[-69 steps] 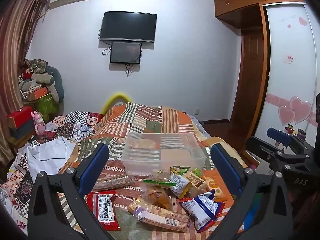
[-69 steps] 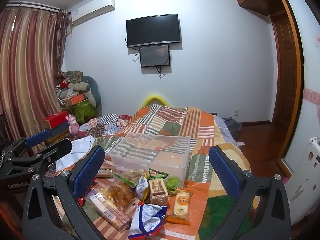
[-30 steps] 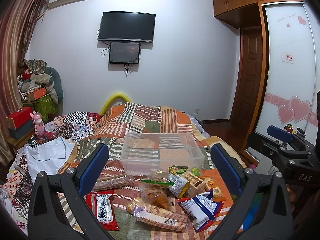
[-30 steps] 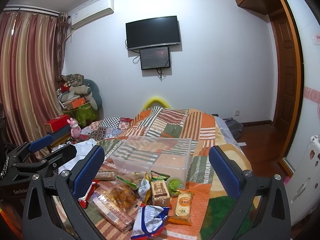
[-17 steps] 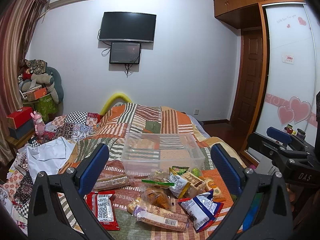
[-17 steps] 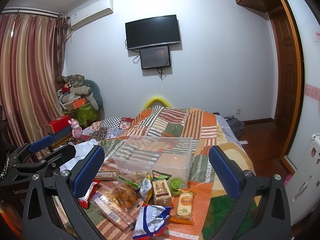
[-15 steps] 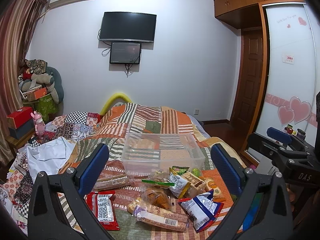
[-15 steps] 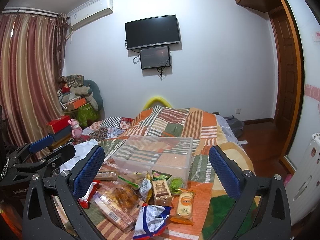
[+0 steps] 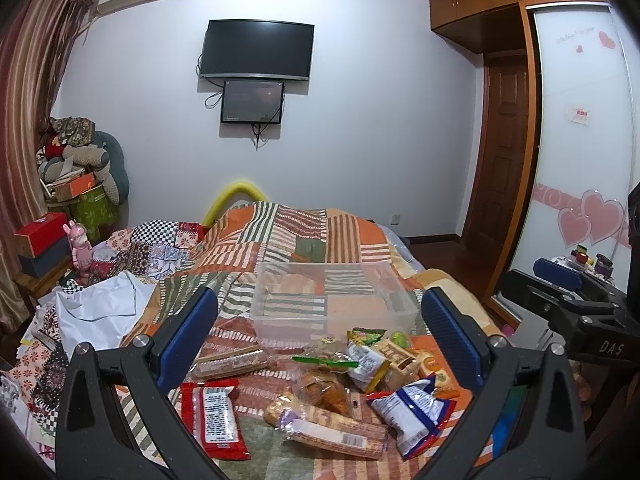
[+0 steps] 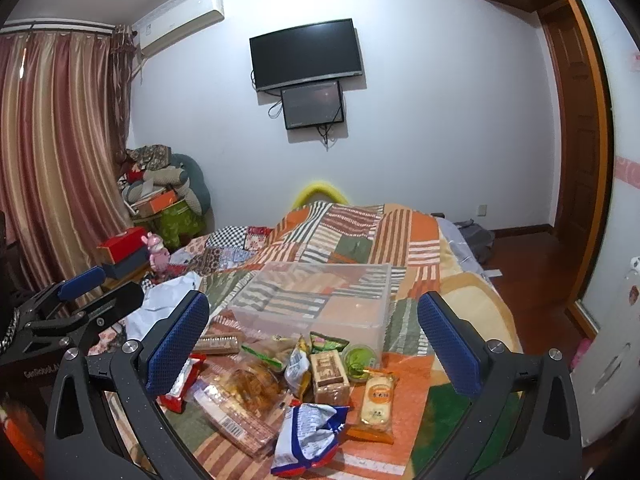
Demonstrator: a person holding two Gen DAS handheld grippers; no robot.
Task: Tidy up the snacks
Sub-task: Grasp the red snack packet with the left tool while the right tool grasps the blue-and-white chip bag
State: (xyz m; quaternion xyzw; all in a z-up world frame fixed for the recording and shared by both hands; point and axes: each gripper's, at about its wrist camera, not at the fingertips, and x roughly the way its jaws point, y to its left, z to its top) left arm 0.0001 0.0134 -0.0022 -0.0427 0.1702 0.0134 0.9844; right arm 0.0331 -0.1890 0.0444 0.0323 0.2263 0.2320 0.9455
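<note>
A clear plastic bin (image 9: pixel 332 300) (image 10: pixel 316 300) stands empty on the patchwork bedspread. In front of it lies a heap of snacks: a red packet (image 9: pixel 214 416), a long biscuit pack (image 9: pixel 332 428), a blue-white bag (image 9: pixel 408 410) (image 10: pixel 308 432), a bag of orange snacks (image 10: pixel 256 384), a brown box (image 10: pixel 329 372), a green cup (image 10: pixel 360 358) and an orange-yellow pack (image 10: pixel 376 400). My left gripper (image 9: pixel 320 336) is open and empty, above the heap. My right gripper (image 10: pixel 314 334) is open and empty, also above it. Each shows in the other's view.
A white cloth (image 9: pixel 100 312) lies on the bed at the left. A nightstand with a red box (image 9: pixel 40 232) and pink toy (image 9: pixel 80 248) stands beyond it. A wardrobe with heart stickers (image 9: pixel 580 200) and a door are at the right. A TV (image 9: pixel 256 48) hangs on the wall.
Both views have shifted only slightly. Both grippers stay open and the snacks and bin have not moved.
</note>
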